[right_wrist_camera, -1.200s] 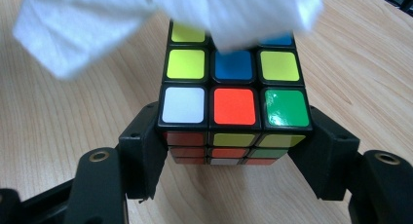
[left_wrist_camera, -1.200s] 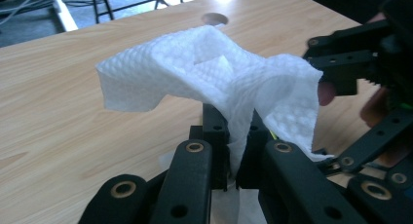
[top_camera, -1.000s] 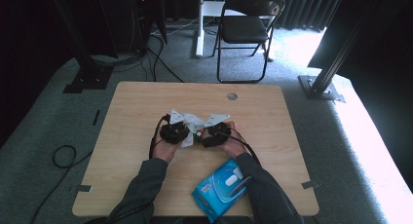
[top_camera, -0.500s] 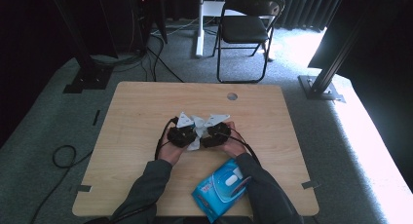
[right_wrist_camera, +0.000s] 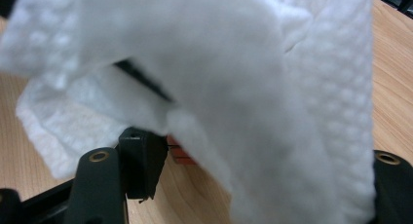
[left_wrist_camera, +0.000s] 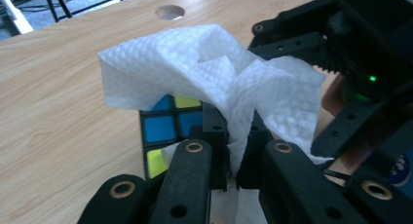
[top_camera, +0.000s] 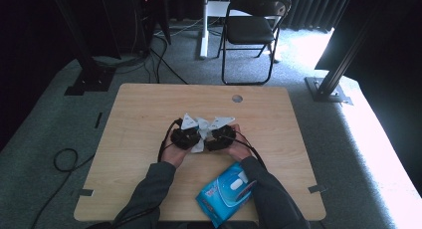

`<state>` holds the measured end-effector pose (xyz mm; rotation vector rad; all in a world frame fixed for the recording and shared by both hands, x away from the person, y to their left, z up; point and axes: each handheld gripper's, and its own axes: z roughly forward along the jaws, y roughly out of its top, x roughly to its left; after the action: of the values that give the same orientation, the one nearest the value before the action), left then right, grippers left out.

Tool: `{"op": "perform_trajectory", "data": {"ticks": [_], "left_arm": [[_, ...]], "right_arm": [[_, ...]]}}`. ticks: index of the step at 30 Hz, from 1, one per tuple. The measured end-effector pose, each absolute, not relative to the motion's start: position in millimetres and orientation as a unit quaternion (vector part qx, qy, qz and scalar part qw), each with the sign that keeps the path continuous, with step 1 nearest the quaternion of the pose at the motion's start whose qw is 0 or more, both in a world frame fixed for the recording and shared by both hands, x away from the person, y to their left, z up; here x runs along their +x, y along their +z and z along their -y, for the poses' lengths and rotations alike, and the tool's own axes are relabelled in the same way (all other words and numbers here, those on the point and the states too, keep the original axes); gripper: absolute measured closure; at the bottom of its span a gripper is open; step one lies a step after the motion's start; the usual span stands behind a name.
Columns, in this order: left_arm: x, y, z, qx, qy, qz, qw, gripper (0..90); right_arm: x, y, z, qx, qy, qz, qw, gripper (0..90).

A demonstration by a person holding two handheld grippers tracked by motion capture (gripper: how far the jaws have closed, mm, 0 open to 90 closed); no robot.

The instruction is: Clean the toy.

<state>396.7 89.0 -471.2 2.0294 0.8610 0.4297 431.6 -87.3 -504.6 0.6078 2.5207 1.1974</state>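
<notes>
Wooden desk [top_camera: 139, 114] carries everything. Near its front edge lies a blue wipe pack [top_camera: 226, 191]. At mid-desk the two grippers meet over a white tissue [left_wrist_camera: 209, 68] draped on a colour cube [left_wrist_camera: 165, 129]. Left gripper [left_wrist_camera: 233, 160] has its jaws closed on a fold of the tissue. Right gripper [top_camera: 219, 138] is beside the cube, but whether its jaws grip I cannot tell.
</notes>
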Motion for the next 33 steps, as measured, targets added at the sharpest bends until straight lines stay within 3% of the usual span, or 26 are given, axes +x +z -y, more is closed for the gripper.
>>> {"op": "perform_trajectory", "data": {"ticks": [16,33], "left_arm": [[420,-467,-116,0.788,0.202,-0.402,0.420,85.6],[419,-467,-99,0.803,0.203,-0.382,0.410,85.6]], "right_arm": [[431,-505,87,0.206,0.413,-0.876,0.142,34.3],[430,-506,85,0.199,0.409,-0.879,0.143,34.3]]}}
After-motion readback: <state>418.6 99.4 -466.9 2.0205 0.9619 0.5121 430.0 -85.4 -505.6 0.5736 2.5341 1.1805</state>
